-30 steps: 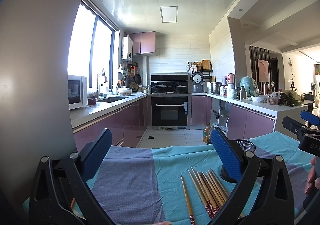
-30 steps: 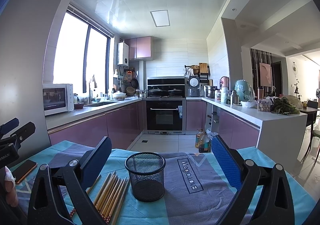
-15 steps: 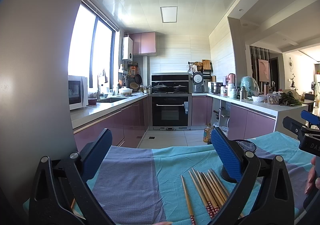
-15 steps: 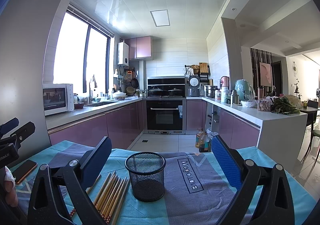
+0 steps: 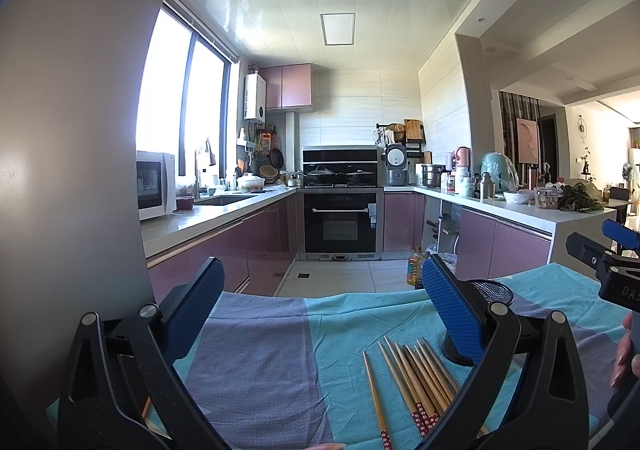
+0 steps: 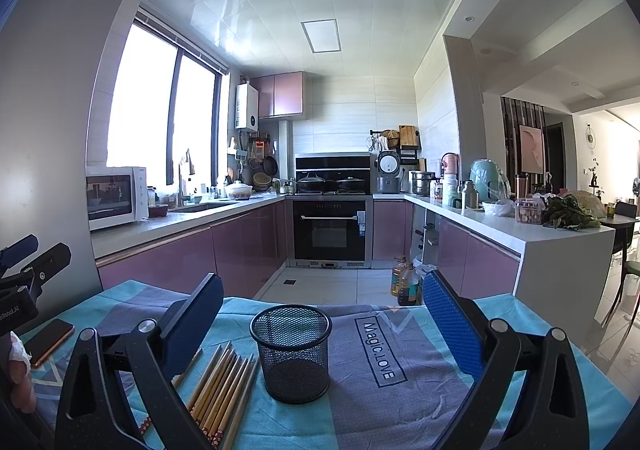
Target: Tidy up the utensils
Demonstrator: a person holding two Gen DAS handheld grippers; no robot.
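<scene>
Several wooden chopsticks [image 6: 222,386] lie in a bundle on the teal and purple tablecloth [image 6: 380,378], just left of an upright, empty black mesh cup [image 6: 291,354]. In the left wrist view the chopsticks [image 5: 416,378] lie low and right of centre, with the mesh cup [image 5: 494,292] mostly hidden behind the right finger. My left gripper [image 5: 320,310] is open and empty above the cloth. My right gripper [image 6: 320,314] is open and empty, with the cup between its fingers but farther off.
A phone [image 6: 48,342] lies on the cloth at the left. The table's far edge [image 6: 320,304] faces a kitchen floor with oil bottles [image 6: 404,280]. Purple cabinets, an oven [image 6: 330,228] and counters stand beyond. A grey fridge wall [image 5: 72,130] is close on the left.
</scene>
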